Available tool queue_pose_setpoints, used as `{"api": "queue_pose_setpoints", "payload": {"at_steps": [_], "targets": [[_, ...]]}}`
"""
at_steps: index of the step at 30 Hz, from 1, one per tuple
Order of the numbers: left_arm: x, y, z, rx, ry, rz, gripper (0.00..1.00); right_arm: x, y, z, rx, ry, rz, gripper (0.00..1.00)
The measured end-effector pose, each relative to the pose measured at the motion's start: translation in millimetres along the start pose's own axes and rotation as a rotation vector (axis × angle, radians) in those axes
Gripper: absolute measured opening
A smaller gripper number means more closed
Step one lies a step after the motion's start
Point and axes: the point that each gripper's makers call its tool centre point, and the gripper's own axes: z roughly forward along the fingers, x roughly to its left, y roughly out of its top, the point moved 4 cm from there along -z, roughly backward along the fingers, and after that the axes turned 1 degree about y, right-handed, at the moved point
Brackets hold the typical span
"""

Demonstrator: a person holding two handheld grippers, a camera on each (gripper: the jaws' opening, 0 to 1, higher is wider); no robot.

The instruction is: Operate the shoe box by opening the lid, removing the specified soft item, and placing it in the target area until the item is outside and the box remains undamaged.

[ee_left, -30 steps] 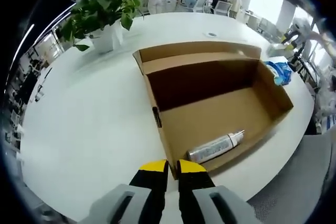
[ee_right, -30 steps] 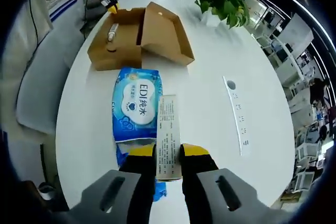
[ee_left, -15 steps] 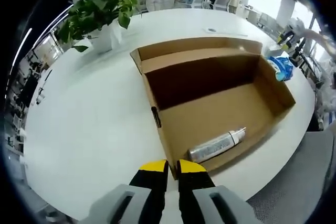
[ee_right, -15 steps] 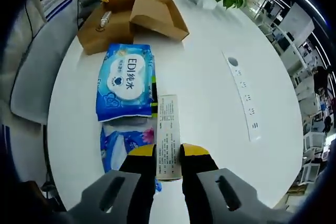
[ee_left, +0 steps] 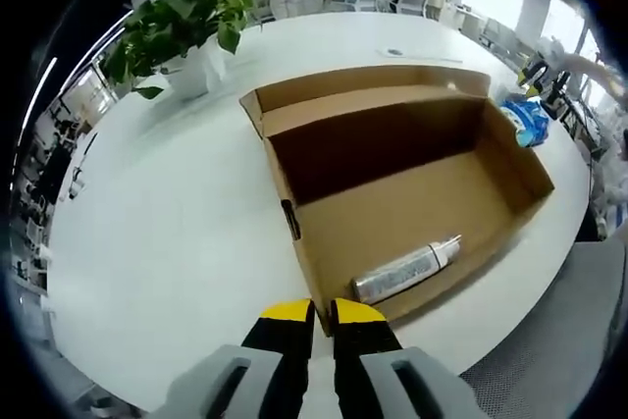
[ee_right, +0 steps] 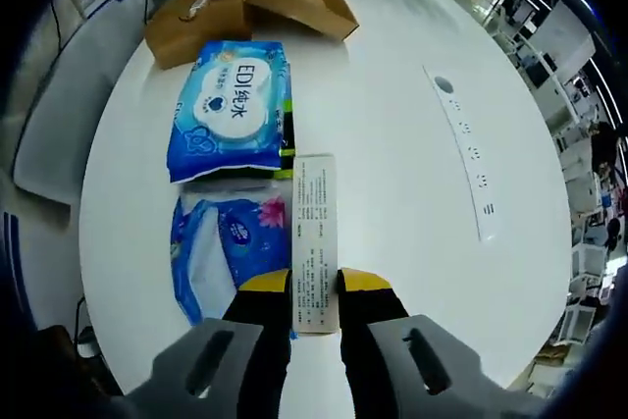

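Shoe box [ee_left: 392,193] sits open mid-frame w/ spray bottle [ee_left: 407,270] still inside. Left hand-held gripper [ee_left: 322,313] pinches box's near wall. Right hand-held gripper [ee_right: 314,291] clamps a slim carton [ee_right: 314,240], lower centre, beside wipes packs [ee_right: 235,110] on counter [ee_right: 392,164]; likely just set-down left.

Beyond the right gripper [ee_right: 314,287], the narrow carton's [ee_right: 315,237] print is too small to read; its near end hides between the jaws.
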Motion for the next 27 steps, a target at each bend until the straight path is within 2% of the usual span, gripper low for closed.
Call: {"api": "queue_pose_setpoints", "payload": {"at_steps": [10,27], "targets": [[-1.0,-0.9,-0.6,-0.003,0.001,0.002,0.06,-1.7,-6.5,1.8,0.027,0.006,-0.019,0.15],[0.5,-0.8,0.2,-0.005,0.0,0.016,0.06,-8.4,-4.2,-1.3,0.051,-0.05,-0.057,0.16]]}}
